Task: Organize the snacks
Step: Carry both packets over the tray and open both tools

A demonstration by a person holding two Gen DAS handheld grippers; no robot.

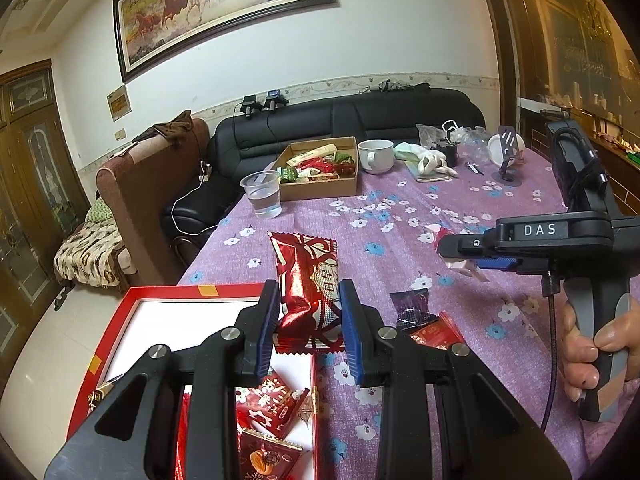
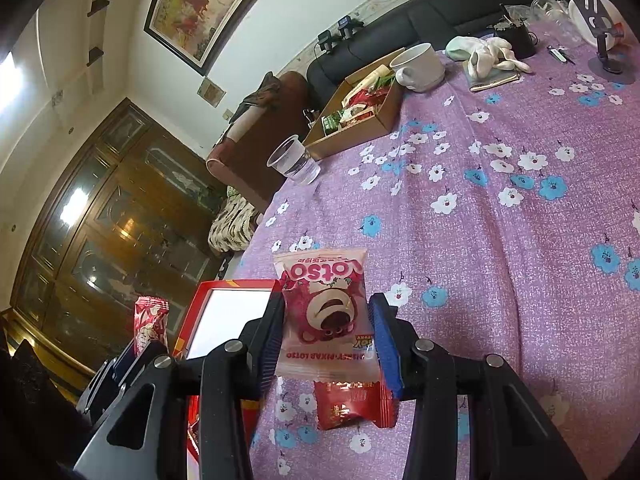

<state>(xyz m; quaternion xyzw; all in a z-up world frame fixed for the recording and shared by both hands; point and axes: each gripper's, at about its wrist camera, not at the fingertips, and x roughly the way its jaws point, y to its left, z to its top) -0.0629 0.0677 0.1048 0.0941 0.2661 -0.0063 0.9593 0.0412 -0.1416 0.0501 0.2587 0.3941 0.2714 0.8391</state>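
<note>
My left gripper (image 1: pixel 309 316) is shut on a shiny red snack packet (image 1: pixel 306 280) and holds it above the near right edge of a red box with a white inside (image 1: pixel 160 320). Several red snack packets (image 1: pixel 272 404) lie in that box. My right gripper (image 2: pixel 326 332) is shut on a pink Lotso snack packet (image 2: pixel 324 308), held above the purple flowered tablecloth (image 2: pixel 500 240). A red packet (image 2: pixel 352 404) lies on the cloth under it. The red box (image 2: pixel 228 312) shows to the left. The right gripper also shows in the left wrist view (image 1: pixel 464 246).
A dark packet (image 1: pixel 412 306) and a red packet (image 1: pixel 436 334) lie on the cloth by the box. At the back stand a cardboard box of snacks (image 1: pixel 320 170), a plastic cup of water (image 1: pixel 262 194), a white mug (image 1: pixel 376 154), a phone stand (image 1: pixel 508 160) and gloves (image 1: pixel 424 158).
</note>
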